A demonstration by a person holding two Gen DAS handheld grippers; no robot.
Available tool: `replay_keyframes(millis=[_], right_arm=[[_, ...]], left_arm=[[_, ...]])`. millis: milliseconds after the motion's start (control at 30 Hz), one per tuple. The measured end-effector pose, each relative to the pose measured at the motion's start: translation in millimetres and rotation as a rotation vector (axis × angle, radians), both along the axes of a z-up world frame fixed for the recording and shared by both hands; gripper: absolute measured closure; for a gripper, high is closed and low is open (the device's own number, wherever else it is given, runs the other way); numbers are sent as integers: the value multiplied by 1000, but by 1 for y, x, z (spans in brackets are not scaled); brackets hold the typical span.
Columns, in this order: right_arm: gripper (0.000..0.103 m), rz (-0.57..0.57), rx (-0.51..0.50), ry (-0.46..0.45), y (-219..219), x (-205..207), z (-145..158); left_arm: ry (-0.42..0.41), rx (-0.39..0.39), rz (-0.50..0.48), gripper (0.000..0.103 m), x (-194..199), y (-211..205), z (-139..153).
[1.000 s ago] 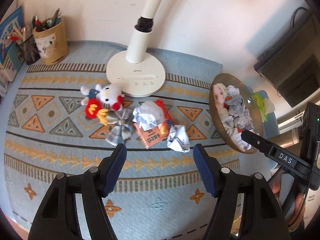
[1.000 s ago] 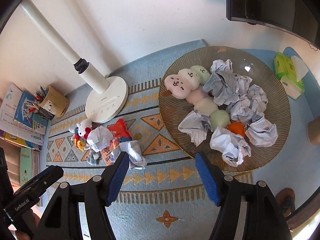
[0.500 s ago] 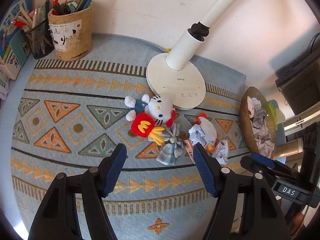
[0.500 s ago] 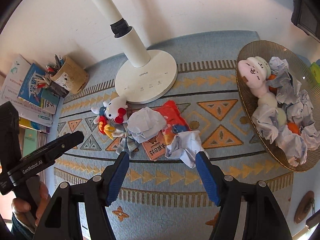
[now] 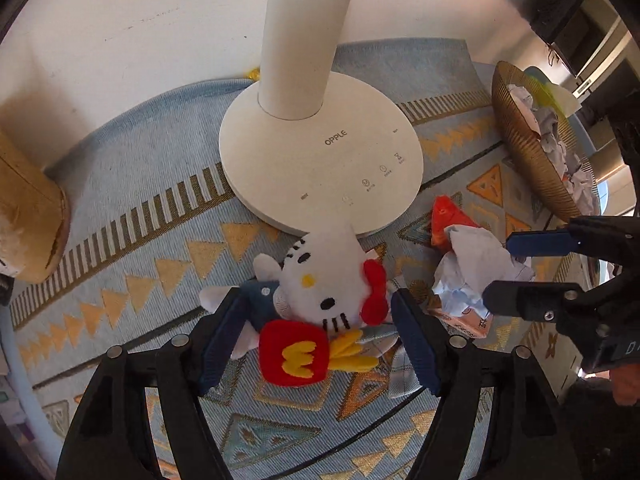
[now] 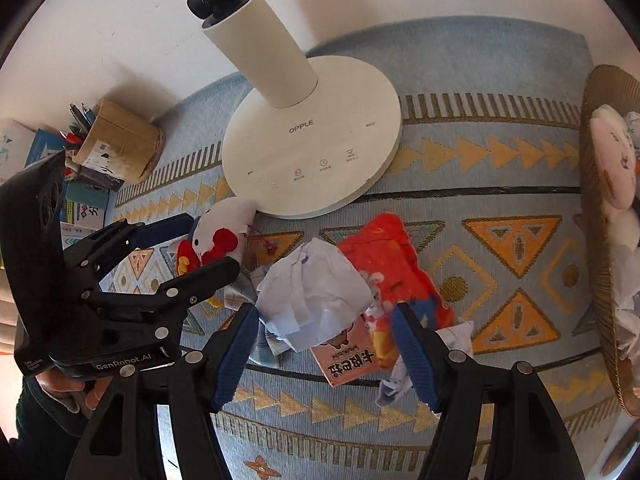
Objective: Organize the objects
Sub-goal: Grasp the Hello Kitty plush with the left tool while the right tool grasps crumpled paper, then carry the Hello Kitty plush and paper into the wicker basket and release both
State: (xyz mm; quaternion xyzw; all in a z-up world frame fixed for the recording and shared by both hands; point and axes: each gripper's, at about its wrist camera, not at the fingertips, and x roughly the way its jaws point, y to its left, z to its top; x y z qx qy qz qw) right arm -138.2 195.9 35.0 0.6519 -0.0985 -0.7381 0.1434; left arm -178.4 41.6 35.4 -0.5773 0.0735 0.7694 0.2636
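Observation:
A white cat plush (image 5: 320, 280) with a red bow and a red fries pouch lies on the patterned mat, between the open jaws of my left gripper (image 5: 316, 336). It also shows in the right wrist view (image 6: 218, 236). A crumpled paper ball (image 6: 316, 292) lies on red snack packets (image 6: 384, 264), between the open jaws of my right gripper (image 6: 324, 344). The paper also shows in the left wrist view (image 5: 476, 268), as does the right gripper (image 5: 500, 264). The left gripper shows in the right wrist view (image 6: 200, 244).
A white lamp base (image 5: 320, 160) stands just behind the plush. A woven bowl (image 6: 604, 240) with plush toys and paper balls sits at the right. A pen holder (image 6: 120, 148) and books stand at the left. A second paper ball (image 6: 400, 376) lies under the right jaw.
Both grippers have moved down and forward. The left now straddles the plush and the right straddles the paper ball. Both stay open.

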Motion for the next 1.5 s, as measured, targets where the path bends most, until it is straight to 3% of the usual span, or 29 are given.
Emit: replay_keyframes(millis=[100,200,367,400,533,767,1067,1167,1367,1500], right_arm=[[36,20,23,8,-7,-2,-6],[55,32,-6,43,-9,-1,-1],[61,62,-19,132,-8,7,19],[61,57,-33,147,-6,9,25],[61,45,-65,200,10,21,50],[61,-2,-85,261,36,58,85],[61,-79,-59,208,81,104,79],[61,-134,-22,255,111,108,95],[60,-284,130,416,178,99,153],[60,-376,198,470,217,89,177]], left_arm=[[6,37,10,30,-3,-5,0],[12,49,24,31,-6,-6,0],[41,64,51,48,1,-7,6],[37,87,64,64,2,-11,8],[46,164,163,63,15,-29,33],[112,253,195,63,63,-26,88],[97,265,93,63,103,36,108],[106,257,31,63,107,70,116],[199,280,-67,63,87,147,160],[270,263,-108,63,73,199,186]])
